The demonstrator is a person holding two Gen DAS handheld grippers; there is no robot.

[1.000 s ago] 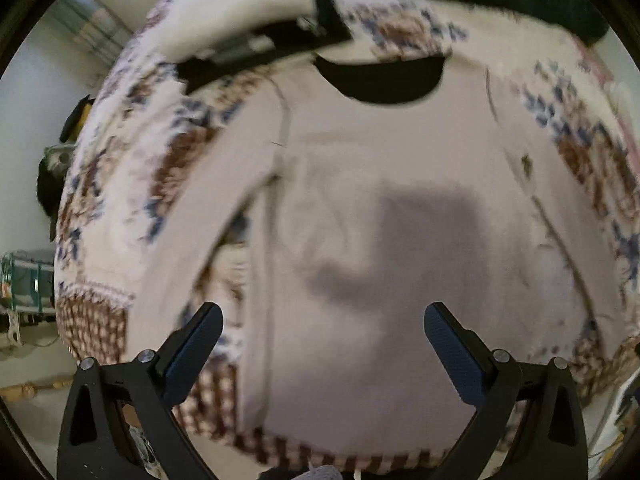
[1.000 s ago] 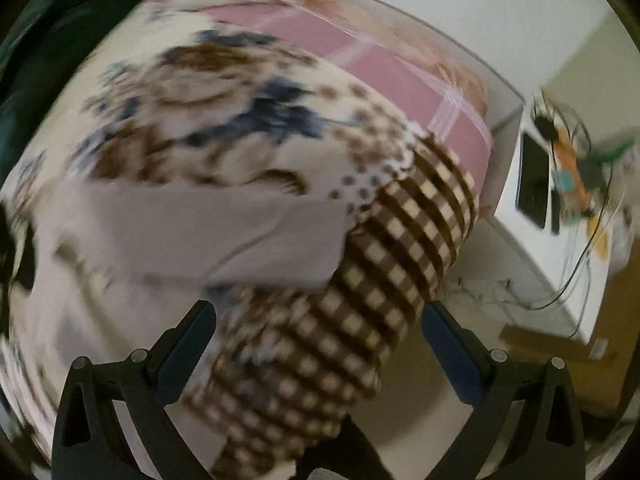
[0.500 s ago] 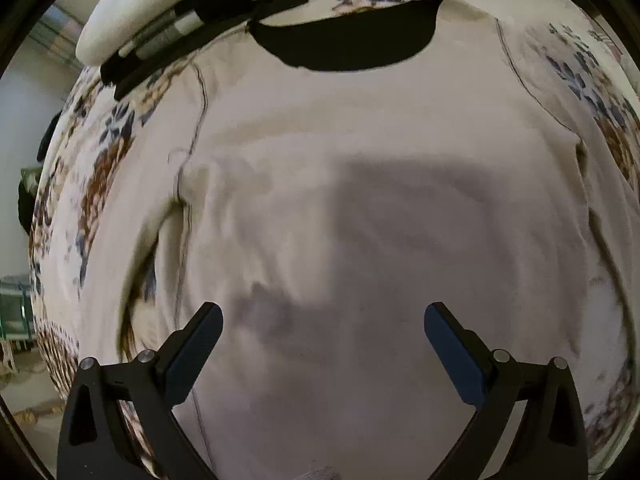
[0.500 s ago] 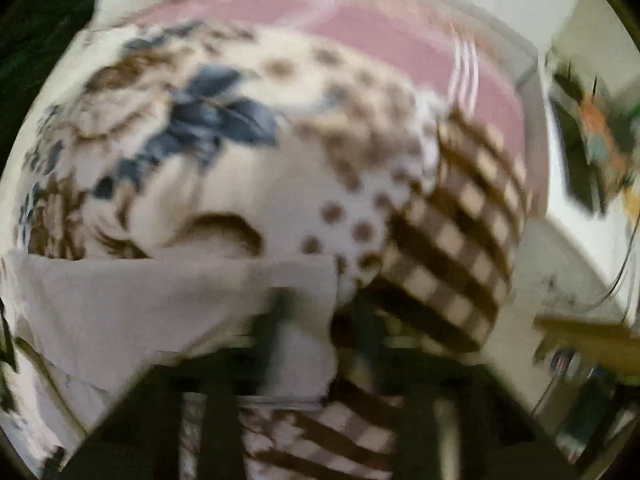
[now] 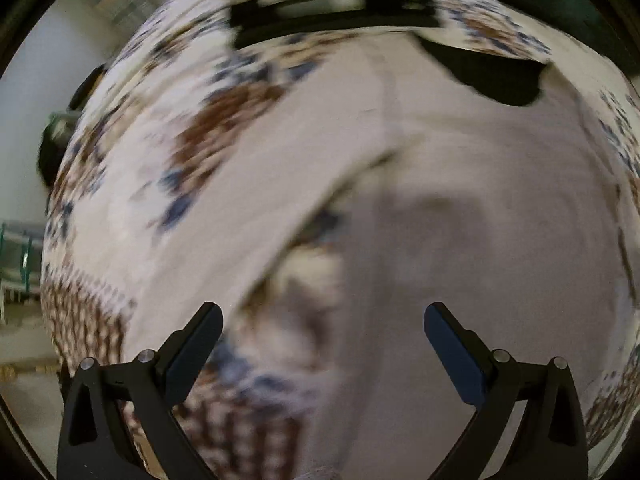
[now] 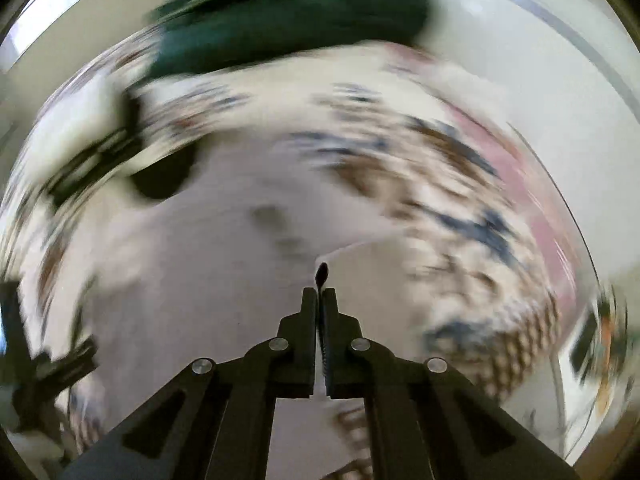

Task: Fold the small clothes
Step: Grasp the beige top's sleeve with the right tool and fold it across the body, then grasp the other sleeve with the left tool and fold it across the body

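Right gripper (image 6: 319, 292) went wide to clamped on sleeve (image 6: 360, 256) edge, swinging it over shirt (image 5: 480, 220). Left gripper (image 5: 320, 336) wide, empty. Sleeve-fold step; nxt lay flat, let go.

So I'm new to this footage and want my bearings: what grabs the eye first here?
The pale long-sleeved shirt spread flat on the floral bedspread fills the left wrist view. The right gripper is shut on a fold of its fabric, and the left gripper hangs open above it.
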